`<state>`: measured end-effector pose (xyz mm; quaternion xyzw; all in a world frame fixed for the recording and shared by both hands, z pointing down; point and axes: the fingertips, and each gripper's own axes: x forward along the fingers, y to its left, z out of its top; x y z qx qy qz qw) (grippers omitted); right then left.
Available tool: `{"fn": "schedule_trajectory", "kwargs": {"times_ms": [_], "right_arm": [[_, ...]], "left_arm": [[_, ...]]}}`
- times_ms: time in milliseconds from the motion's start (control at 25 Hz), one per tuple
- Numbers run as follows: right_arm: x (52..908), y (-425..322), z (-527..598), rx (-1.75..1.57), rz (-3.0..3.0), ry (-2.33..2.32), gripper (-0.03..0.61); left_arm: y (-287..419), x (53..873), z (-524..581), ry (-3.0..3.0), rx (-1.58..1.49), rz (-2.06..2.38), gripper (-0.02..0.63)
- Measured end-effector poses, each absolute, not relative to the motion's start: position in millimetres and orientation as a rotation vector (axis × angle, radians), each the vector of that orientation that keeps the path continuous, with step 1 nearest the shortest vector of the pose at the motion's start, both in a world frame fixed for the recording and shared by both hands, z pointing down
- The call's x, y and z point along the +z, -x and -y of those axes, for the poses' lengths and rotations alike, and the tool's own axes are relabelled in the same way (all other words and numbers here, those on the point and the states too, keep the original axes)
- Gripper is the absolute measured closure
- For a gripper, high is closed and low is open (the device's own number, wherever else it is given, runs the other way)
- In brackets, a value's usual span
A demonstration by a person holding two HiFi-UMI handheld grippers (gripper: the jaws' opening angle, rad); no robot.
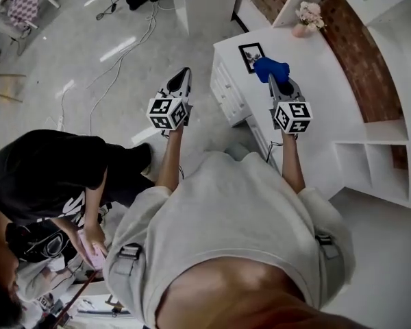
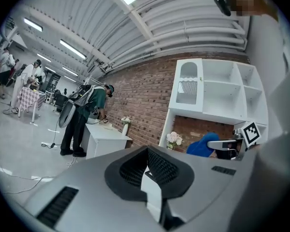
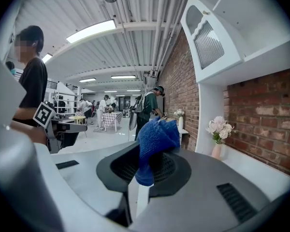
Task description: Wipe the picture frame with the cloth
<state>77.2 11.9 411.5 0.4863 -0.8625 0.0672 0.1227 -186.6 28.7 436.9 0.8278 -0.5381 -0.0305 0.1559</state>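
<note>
A small black picture frame (image 1: 251, 56) lies on the white cabinet top (image 1: 329, 94), near its far left corner. My right gripper (image 1: 277, 81) hovers just right of the frame, shut on a blue cloth (image 1: 270, 68) that bunches over its tips. In the right gripper view the cloth (image 3: 154, 139) hangs from the closed jaws of that gripper (image 3: 144, 178); the frame is out of sight there. My left gripper (image 1: 183, 74) is held over the floor, left of the cabinet, shut and holding nothing (image 2: 146, 173). It looks across at the right gripper (image 2: 228, 146) and the cloth (image 2: 203, 146).
A vase of pale flowers (image 1: 308, 16) stands at the cabinet's back by the brick wall. White shelving (image 1: 380, 163) lies to the right. Drawers (image 1: 226, 91) face the left. A person in black (image 1: 55, 170) crouches at lower left. Cables (image 1: 123, 60) trail over the floor.
</note>
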Motion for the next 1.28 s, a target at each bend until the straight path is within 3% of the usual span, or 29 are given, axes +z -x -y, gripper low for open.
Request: {"fn": "schedule_trajectory", "kwargs": {"times_ms": [600,1280], "right_arm": [[435,-82,93,0.199,2.564,-1.314,0.522],[473,-127,204,0.423,2.606,-1.345,0.522]], "left_arm": [[197,466,35,-2.285,0.004,1.630,0.598],[152,477,145,-2.219,0.138,1.713,0.598]]}}
